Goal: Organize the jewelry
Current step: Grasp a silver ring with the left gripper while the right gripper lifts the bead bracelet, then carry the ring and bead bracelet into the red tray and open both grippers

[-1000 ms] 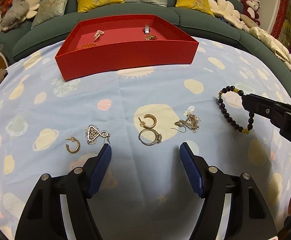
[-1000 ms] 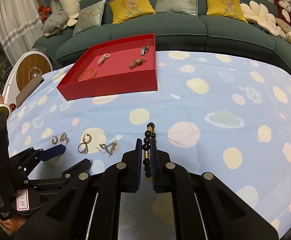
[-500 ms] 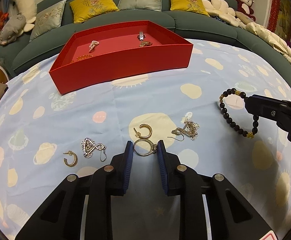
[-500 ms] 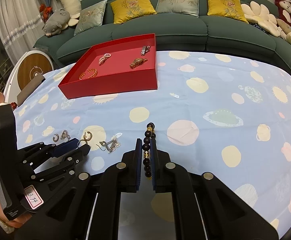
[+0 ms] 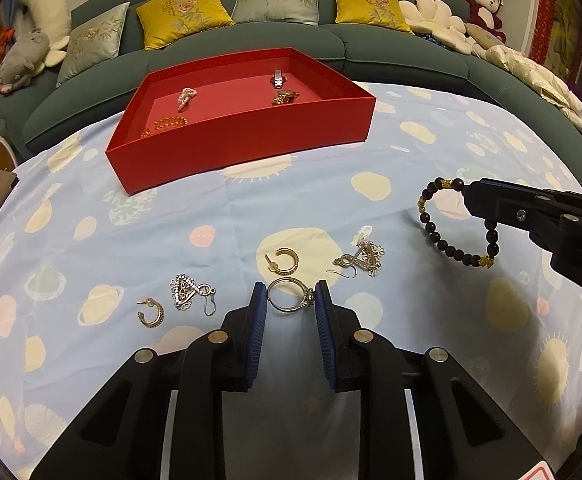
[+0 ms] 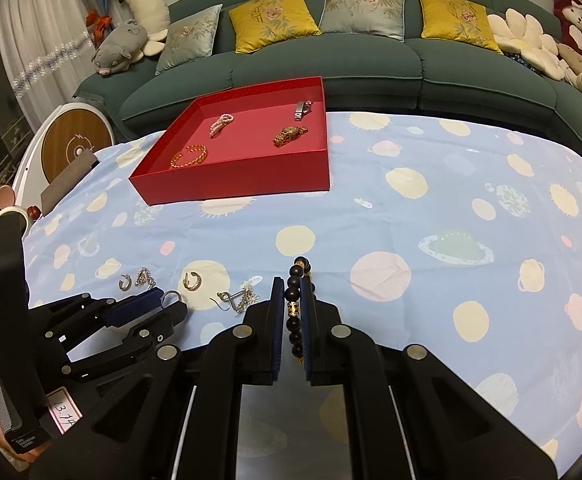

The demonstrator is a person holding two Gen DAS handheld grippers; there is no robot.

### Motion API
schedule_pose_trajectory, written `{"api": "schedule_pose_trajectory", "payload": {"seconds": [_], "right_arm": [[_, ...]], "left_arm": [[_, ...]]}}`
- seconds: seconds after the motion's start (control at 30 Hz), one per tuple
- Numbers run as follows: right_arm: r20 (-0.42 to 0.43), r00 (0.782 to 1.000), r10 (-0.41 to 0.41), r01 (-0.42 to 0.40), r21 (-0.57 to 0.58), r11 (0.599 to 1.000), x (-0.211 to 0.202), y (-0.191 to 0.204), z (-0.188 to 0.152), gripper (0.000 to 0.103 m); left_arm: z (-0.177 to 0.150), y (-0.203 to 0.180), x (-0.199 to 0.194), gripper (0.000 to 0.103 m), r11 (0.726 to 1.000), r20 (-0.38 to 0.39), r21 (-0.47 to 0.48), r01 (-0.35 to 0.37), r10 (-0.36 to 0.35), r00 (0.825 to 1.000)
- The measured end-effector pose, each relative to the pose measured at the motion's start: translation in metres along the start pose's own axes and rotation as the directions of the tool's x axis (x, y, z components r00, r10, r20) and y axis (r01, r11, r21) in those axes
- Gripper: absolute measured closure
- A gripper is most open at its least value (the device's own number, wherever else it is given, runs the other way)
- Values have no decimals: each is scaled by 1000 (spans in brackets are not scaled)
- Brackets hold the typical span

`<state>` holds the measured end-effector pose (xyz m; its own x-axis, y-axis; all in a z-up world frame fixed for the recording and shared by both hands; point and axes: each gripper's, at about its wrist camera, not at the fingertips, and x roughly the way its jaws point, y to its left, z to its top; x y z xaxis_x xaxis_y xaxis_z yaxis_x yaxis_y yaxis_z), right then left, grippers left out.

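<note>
My left gripper (image 5: 290, 300) is shut on a silver ring (image 5: 289, 301), pinching it between the blue pads just above the cloth. My right gripper (image 6: 294, 300) is shut on a dark bead bracelet (image 6: 293, 312), which hangs from it in the left wrist view (image 5: 451, 246). On the cloth lie a gold hoop earring (image 5: 285, 261), a silver drop earring (image 5: 361, 260), a crystal triangle earring (image 5: 187, 293) and a second gold hoop (image 5: 151, 313). The red tray (image 5: 251, 148) stands farther back and holds several pieces.
The table wears a light blue planet-print cloth (image 6: 431, 208). A green sofa (image 6: 371, 60) with cushions curves behind it. A round wooden device (image 6: 71, 148) stands at the table's left end.
My left gripper went from wide open to shut on the silver ring and lifted it slightly. My right gripper kept its hold on the bead bracelet and stayed roughly in place.
</note>
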<state>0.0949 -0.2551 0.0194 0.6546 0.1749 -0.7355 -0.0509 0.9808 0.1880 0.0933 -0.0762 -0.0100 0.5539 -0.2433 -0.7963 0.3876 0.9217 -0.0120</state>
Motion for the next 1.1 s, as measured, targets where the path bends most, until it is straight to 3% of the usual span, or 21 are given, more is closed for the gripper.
{"api": "schedule_pose_trajectory", "payload": {"seconds": [0.3, 0.57, 0.67, 0.8, 1.1], "right_arm": [[48, 998, 27, -27, -4, 1000, -12, 13, 17, 96], [120, 992, 48, -44, -37, 998, -18, 30, 76, 96], [146, 988, 48, -41, -52, 998, -8, 34, 104, 96], [141, 989, 46, -40, -46, 998, 21, 33, 127, 96], [35, 999, 33, -32, -35, 999, 87, 28, 124, 96]], "left_arm": [[20, 16, -29, 81, 998, 49, -57, 20, -17, 999], [90, 60, -59, 81, 993, 166, -116, -12, 32, 986], [118, 79, -46, 81, 990, 174, -125, -66, 87, 981], [139, 98, -16, 81, 985, 151, -162, -58, 83, 985], [141, 101, 47, 81, 984, 57, -157, -85, 95, 994]]}}
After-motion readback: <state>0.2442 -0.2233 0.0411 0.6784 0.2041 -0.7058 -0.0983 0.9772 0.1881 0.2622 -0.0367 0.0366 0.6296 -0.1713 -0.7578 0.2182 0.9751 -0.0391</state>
